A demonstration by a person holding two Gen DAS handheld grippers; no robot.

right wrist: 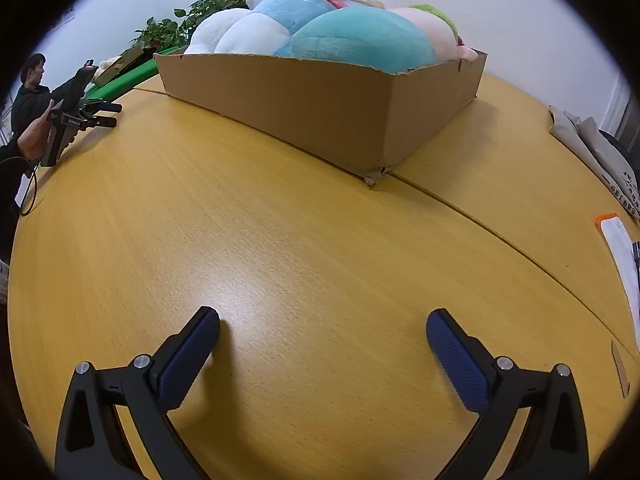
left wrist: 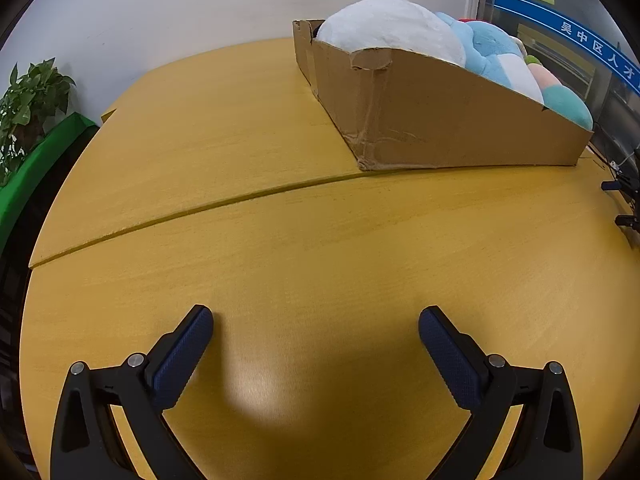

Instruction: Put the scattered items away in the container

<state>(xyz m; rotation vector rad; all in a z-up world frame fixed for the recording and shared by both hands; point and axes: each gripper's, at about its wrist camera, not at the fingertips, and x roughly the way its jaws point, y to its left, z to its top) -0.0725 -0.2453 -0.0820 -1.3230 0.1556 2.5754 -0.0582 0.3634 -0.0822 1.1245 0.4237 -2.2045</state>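
A shallow cardboard box (left wrist: 440, 120) stands on the wooden table (left wrist: 280, 240), at the far right in the left wrist view. It is piled with plush toys (left wrist: 400, 28): white, blue, teal and pink. In the right wrist view the box (right wrist: 312, 108) sits ahead at centre with the plush toys (right wrist: 340, 36) above its rim. My left gripper (left wrist: 316, 320) is open and empty, low over bare table well short of the box. My right gripper (right wrist: 323, 322) is open and empty over bare table too. My left gripper also shows in the right wrist view (right wrist: 108, 114), at the far left.
A potted plant (left wrist: 28, 104) and a green board (left wrist: 44, 160) stand off the table's left edge. In the right wrist view a person (right wrist: 28, 100) is at the far left. A grey cloth bag (right wrist: 596, 156) and a white-and-orange item (right wrist: 620, 256) lie at the right edge.
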